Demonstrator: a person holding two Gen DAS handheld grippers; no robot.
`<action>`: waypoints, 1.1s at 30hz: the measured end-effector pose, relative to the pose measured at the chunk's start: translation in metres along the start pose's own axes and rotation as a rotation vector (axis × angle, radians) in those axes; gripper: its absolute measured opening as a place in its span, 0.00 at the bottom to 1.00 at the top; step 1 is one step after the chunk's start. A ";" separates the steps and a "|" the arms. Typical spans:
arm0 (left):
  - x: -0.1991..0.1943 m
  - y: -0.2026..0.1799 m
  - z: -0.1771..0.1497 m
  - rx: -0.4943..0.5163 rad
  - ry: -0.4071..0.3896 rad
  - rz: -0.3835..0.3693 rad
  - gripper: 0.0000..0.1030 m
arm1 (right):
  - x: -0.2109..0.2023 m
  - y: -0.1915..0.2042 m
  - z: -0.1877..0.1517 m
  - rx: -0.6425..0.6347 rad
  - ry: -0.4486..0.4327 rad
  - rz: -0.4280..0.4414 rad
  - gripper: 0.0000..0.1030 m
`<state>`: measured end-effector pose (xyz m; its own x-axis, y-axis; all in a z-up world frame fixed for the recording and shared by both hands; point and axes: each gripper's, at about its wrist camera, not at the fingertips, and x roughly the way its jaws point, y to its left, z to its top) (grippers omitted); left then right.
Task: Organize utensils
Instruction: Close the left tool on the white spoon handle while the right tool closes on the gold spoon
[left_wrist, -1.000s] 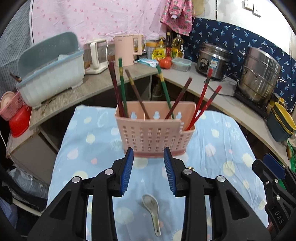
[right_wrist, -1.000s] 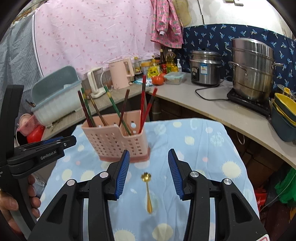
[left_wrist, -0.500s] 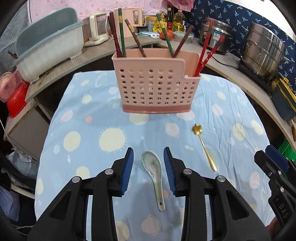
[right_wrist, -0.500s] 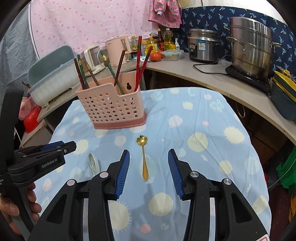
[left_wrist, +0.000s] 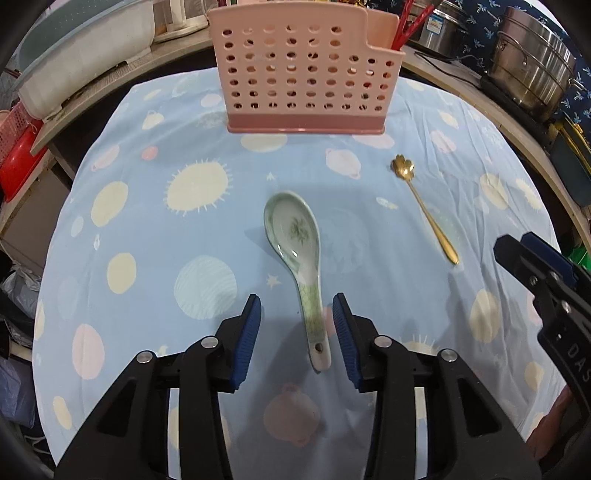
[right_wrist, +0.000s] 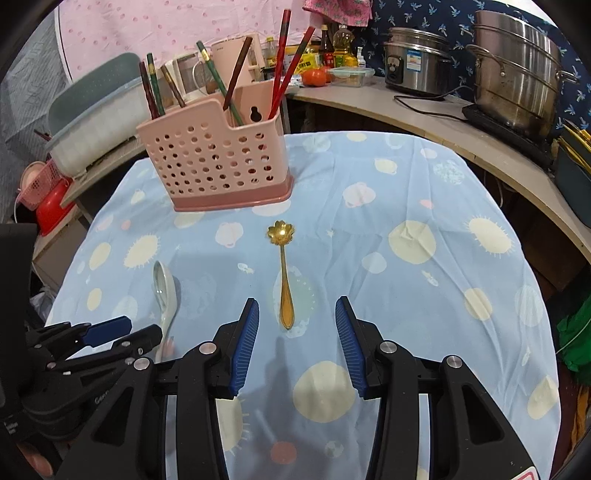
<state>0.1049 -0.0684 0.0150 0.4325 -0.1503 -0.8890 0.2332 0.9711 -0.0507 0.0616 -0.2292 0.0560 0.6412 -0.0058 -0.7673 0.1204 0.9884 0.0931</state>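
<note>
Between my left tongs (left_wrist: 296, 325), jaws just widened and gripping nothing: glazed ceramic spoon (left_wrist: 297, 251), handle between the ribbed blue pads (left_wrist: 248, 338), untouched. Right tongs (right_wrist: 296, 328) open and empty, slim gold flower-bowl spoon (right_wrist: 283, 273) just ahead. Perforated pink plastic basket (right_wrist: 218, 162) with chopsticks (right_wrist: 282, 61) beyond both. "DAS" legible on right tongs' black body.
</note>
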 end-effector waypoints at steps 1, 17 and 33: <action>0.002 0.000 -0.002 0.000 0.004 0.000 0.40 | 0.004 0.001 0.000 -0.003 0.007 -0.001 0.40; 0.004 0.014 -0.022 -0.010 -0.006 -0.019 0.46 | 0.053 0.013 0.001 -0.040 0.076 -0.006 0.37; 0.004 0.006 -0.025 0.029 -0.030 -0.025 0.43 | 0.065 0.012 -0.003 -0.054 0.091 -0.019 0.11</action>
<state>0.0866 -0.0582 -0.0004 0.4519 -0.1801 -0.8737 0.2692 0.9613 -0.0590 0.1031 -0.2171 0.0054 0.5678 -0.0129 -0.8231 0.0892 0.9950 0.0459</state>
